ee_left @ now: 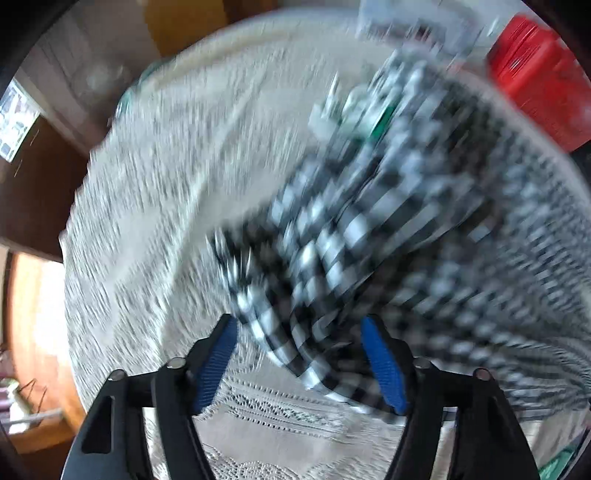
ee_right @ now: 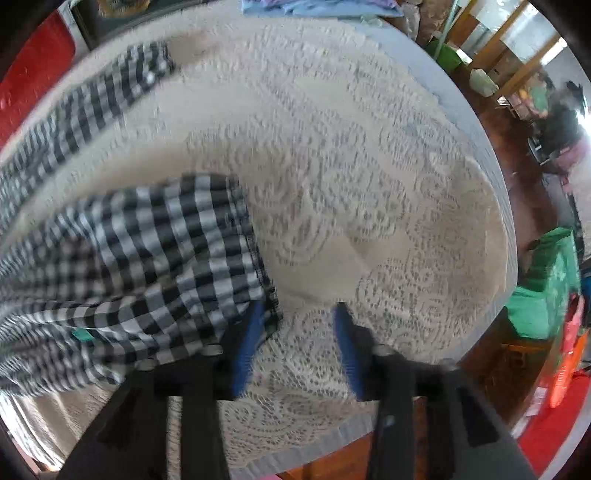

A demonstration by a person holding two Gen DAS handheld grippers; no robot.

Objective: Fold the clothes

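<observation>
A black-and-white checked garment (ee_left: 369, 229) lies rumpled on the lace-covered table (ee_left: 166, 184). The left wrist view is blurred by motion. My left gripper (ee_left: 299, 325) is open, its blue pads either side of a hanging fold of the garment, with nothing held. In the right wrist view the same garment (ee_right: 155, 243) spreads over the left half, one sleeve (ee_right: 110, 92) reaching to the far left. My right gripper (ee_right: 299, 310) is open; its left pad (ee_right: 247, 343) sits against the garment's hem, the right pad over bare lace.
A red container (ee_left: 543, 81) stands at the table's far right in the left view. Folded blue cloth (ee_right: 317, 7) lies at the far table edge. Green bags (ee_right: 543, 295) and red crates (ee_right: 565, 354) stand on the floor beyond the table's right rim (ee_right: 506, 206).
</observation>
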